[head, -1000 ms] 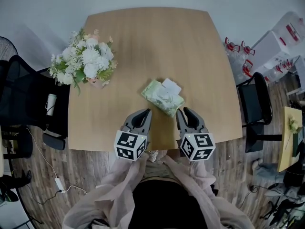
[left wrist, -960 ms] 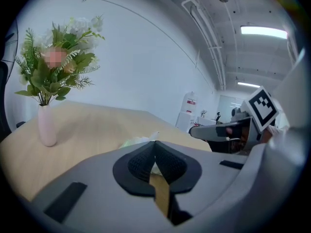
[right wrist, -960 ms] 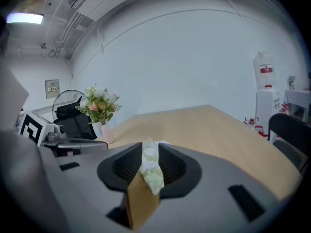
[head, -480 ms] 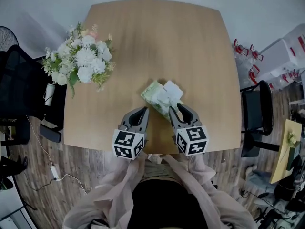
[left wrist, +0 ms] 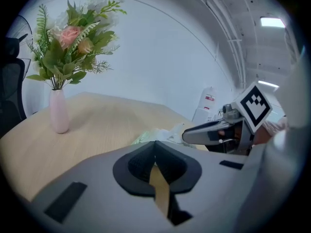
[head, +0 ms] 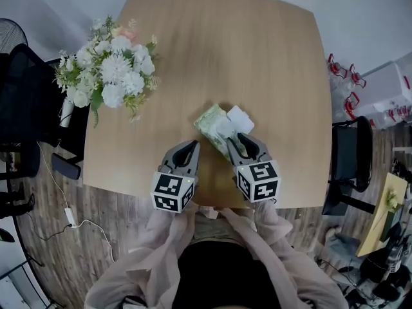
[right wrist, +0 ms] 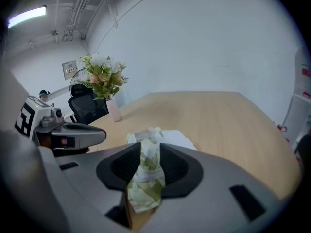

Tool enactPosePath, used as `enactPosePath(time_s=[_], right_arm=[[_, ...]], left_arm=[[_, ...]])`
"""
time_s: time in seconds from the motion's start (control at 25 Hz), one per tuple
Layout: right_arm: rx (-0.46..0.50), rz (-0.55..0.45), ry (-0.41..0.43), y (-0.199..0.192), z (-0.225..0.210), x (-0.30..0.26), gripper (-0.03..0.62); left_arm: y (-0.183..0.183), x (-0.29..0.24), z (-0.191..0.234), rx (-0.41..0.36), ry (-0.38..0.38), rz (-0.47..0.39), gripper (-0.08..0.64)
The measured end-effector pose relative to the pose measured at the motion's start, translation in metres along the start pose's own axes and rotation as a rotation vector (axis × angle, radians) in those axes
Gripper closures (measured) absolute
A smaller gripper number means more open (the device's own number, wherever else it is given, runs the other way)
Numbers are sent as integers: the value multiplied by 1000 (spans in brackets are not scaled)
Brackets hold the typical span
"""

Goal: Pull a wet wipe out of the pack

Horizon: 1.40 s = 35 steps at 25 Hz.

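The wipe pack [head: 215, 122] is lying on the table [head: 225, 50] toward the near edge (the person's side), the flower vase [head: 109, 76] is standing well to its left, and the right gripper [head: 239, 140] is seemingly overlapping its near end.

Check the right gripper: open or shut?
Open: the right gripper has jaws apart; the green wipe pack shows through the gap, not pinched.

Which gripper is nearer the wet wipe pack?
Right. The right gripper, jaws open, is at the near end of the wet wipe pack; the left gripper is off to its left over the table, apart from it.
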State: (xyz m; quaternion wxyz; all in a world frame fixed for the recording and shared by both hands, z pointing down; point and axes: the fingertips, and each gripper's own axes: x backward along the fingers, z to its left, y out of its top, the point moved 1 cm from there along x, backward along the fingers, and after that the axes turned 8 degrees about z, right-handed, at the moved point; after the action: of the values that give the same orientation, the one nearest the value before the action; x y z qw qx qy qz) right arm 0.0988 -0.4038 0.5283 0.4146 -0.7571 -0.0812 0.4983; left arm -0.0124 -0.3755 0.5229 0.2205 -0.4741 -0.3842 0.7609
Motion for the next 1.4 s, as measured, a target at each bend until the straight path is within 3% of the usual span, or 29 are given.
enactPosePath(time_s=[0.6, 0.88, 1.4], right_arm=[[58, 73, 38, 2, 4, -20, 488], [69, 74, 18, -1, 8, -19, 552], [54, 45, -4, -3, 11, -8, 572]], left_arm=[[-3, 1, 11, 36, 42, -1, 549], [-4, 6, 14, 47, 44, -10, 549], [-1, 11, 6, 21, 19, -19, 549]])
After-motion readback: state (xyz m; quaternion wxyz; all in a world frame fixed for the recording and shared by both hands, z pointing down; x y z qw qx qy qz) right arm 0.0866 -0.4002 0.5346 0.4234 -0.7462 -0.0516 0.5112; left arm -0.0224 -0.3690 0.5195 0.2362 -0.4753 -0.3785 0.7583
